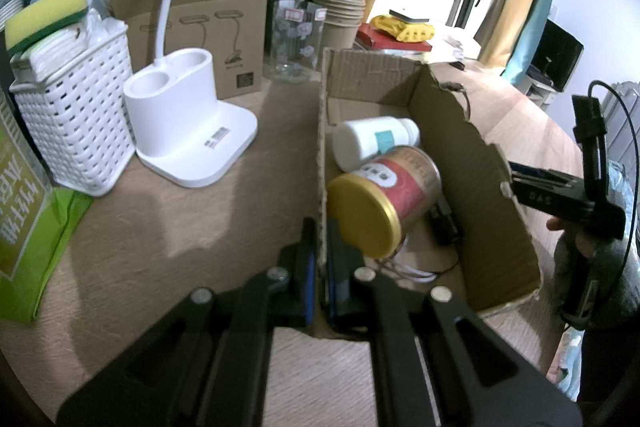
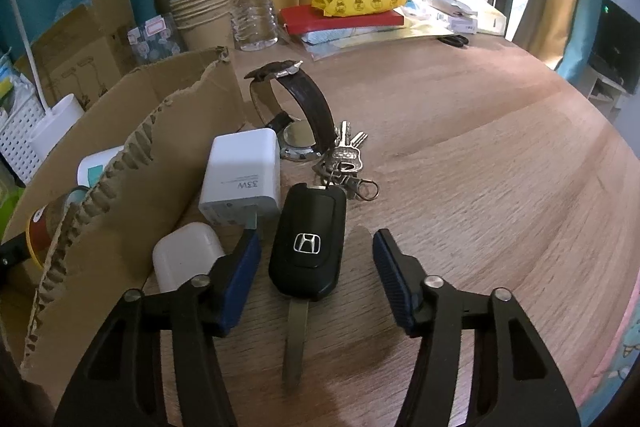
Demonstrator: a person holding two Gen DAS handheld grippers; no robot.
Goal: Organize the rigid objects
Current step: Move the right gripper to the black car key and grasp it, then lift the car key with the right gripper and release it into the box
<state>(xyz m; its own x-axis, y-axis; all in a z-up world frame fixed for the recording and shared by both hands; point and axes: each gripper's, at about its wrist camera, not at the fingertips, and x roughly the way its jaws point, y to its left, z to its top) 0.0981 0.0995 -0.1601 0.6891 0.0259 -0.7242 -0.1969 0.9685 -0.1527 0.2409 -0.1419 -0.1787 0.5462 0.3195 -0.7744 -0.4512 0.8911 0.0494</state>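
R tongs (image 2: 316,269) spread wide, holding nothing. Car key (image 2: 307,247) lies flat on the surface (image 2: 480,187) between the two pads, nearer the L pad (image 2: 240,283). Long axis runs 12–6: fob body toward 12, metal blade toward 6, key bunch (image 2: 347,159) hooked on at its 12 end. R hand clearly the nearer one; judge a straight drop and close would catch the fob across its width.

At 10–11 of the key: white charger (image 2: 240,179) and white earbud case (image 2: 186,255), both close against the box wall (image 2: 132,187). Watch (image 2: 296,107) at 12, beyond the keys.

L tongs (image 1: 322,259) closed on the near wall of the cardboard box (image 1: 472,147), pinching the edge. Inside: red tin w/ gold lid (image 1: 384,199), white bottle (image 1: 376,141).

Surface: wood-grain, round-edged. Room: curtains, bright window at 12–1; lamp base (image 1: 188,115), white basket (image 1: 72,123) at 10.
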